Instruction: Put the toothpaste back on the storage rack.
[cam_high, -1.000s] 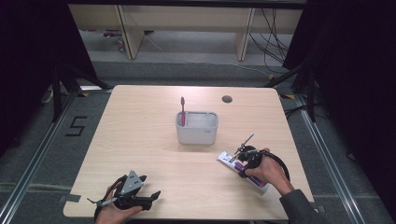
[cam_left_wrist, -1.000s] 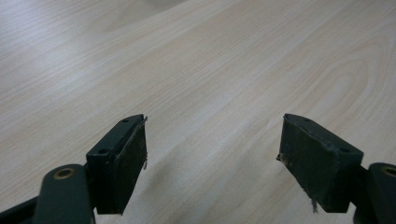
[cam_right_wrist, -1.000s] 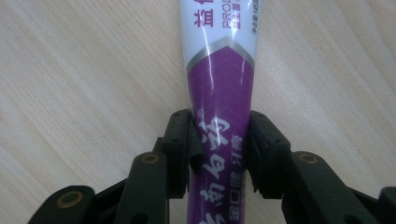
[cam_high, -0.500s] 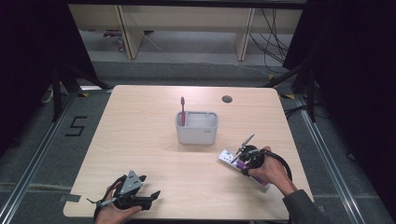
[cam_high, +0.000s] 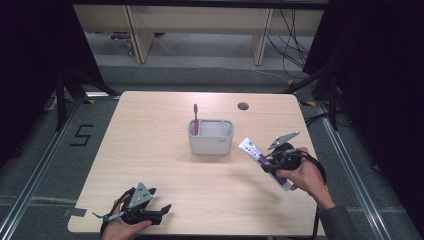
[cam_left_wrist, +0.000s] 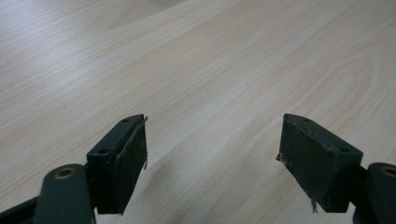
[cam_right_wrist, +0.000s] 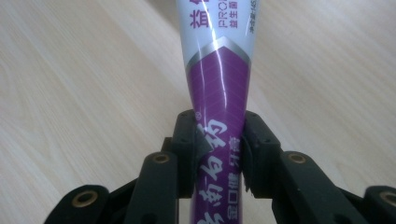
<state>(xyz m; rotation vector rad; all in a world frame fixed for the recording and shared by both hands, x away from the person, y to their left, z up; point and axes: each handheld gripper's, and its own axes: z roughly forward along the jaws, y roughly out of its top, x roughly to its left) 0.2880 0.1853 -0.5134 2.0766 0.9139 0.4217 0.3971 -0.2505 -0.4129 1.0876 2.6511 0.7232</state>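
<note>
At the near left edge of the pale wooden surface (cam_high: 150, 150), the left gripper (cam_high: 150, 216) is resting low in the person's left hand (cam_high: 120, 229), its grey three-cornered plate facing up. In the left gripper view its jaws are standing wide apart with nothing between them, and bare wood grain is lying beyond them.

Toward the middle, slightly to the far side, a light grey holder (cam_high: 211, 137) is standing upright on the surface. A pink toothbrush (cam_high: 195, 118) is standing in its left part, head up and rising above the rim. Farther back and to the right, a small round hole (cam_high: 243, 106) is showing in the surface.

On the right, the right hand (cam_high: 305, 176) is holding the right gripper (cam_high: 269, 166) above the surface, near the holder's right side but apart from it. Its jaws are clamping a white and purple toothpaste tube (cam_high: 260, 159), having just been closing on it. In the right gripper view the black pads are pressing the purple part of the tube (cam_right_wrist: 219, 84) from both sides, with the white printed part running on ahead of them. In the high view the tube is slanting, its white end pointing far-left toward the holder and its other end lying under the hand.
</note>
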